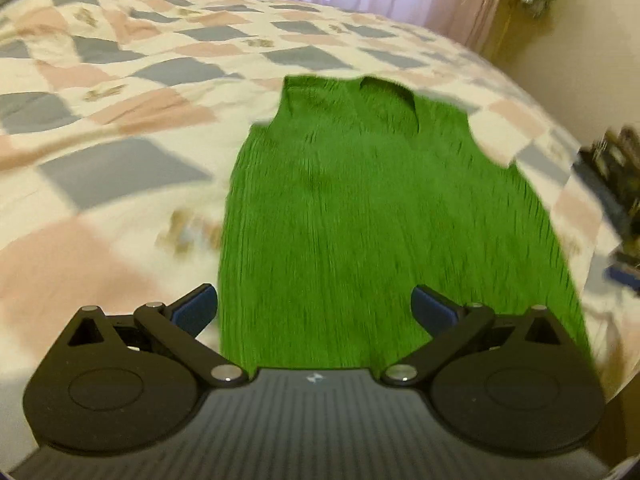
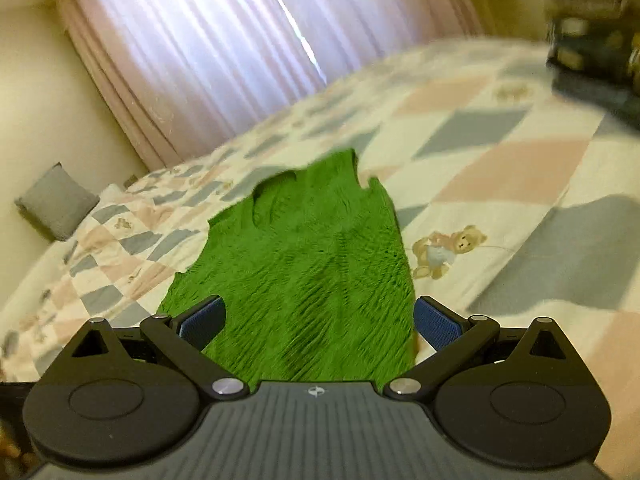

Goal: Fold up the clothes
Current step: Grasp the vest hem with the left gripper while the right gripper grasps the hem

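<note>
A green ribbed sleeveless top (image 1: 380, 216) lies flat on the patchwork bed, neckline at the far end, hem nearest me. It also shows in the right wrist view (image 2: 304, 264). My left gripper (image 1: 314, 310) is open and empty, hovering over the hem's left part, its blue pads (image 1: 196, 310) spread wide. My right gripper (image 2: 320, 322) is open and empty over the hem's right part, with one pad (image 2: 436, 324) just past the top's right edge.
The bed carries a quilt (image 1: 120, 120) of pink, grey and cream patches with teddy bears (image 2: 448, 250). Pink curtains (image 2: 208, 48) hang behind. A grey cushion (image 2: 56, 204) sits at the far left. A dark blurred object (image 1: 612, 196) stands at the bed's right side.
</note>
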Demonstrator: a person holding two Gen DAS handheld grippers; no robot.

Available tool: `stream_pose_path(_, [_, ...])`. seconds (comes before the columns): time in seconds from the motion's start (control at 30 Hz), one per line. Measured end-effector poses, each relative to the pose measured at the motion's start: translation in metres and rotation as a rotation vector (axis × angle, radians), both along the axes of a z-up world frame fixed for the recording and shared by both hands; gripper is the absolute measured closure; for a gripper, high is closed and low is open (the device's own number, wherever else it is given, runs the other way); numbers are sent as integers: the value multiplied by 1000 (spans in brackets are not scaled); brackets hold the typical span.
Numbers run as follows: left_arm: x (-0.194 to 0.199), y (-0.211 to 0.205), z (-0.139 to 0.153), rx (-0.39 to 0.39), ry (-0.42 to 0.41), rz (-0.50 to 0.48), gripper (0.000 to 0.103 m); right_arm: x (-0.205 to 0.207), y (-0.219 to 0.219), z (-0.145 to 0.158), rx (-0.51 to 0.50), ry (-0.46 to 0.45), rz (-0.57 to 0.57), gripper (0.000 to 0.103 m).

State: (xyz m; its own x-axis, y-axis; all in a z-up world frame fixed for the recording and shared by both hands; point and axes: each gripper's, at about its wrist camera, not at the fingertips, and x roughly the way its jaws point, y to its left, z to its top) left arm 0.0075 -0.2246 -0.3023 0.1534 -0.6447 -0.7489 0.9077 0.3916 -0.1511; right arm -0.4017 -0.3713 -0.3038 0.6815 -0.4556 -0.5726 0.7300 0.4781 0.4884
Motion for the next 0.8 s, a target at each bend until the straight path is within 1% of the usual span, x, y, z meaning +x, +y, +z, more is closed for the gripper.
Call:
stream_pose_path(0.03, [13,-14,0,-9,6,-9,2,5,-19,-5,21,30,24,29])
stream_pose_path(0.1, [40,-42,-1,-26,17,-27,2,20,-55,-11,24,71,73,35])
stream_pose_path(0.13, [53,-56,-1,-35,23,-36,4,28,-72,-14,22,90,98,35])
stream_pose_path(0.2, [80,-91,-4,-54,48,-58,4,49,-105,-16,-1,105,148,35])
stream_pose_path(0.3, [107,-144,-11,-72,83,-95,5,79,-151,-21,-22,88,223,35])
stream_pose_path(0.47, [141,-224,-33,-82,176,-157,6,131,-225,-33,-44,90,261,35])
stream_pose_path(0.57, [157,-259,-48,-88,169,-174,6,157,-259,-36,-98,99,264,35])
stream_pose_path(0.63, [169,-276,-57,-100,184,-165,6,171,-278,-39,-119,122,264,35])
stream_pose_path(0.7, [182,-287,-67,-118,229,-155,5,182,-301,-45,-115,148,248,34])
stream_pose_path(0.8, [197,-306,-81,-133,307,-138,5,193,-327,-59,-60,124,230,34])
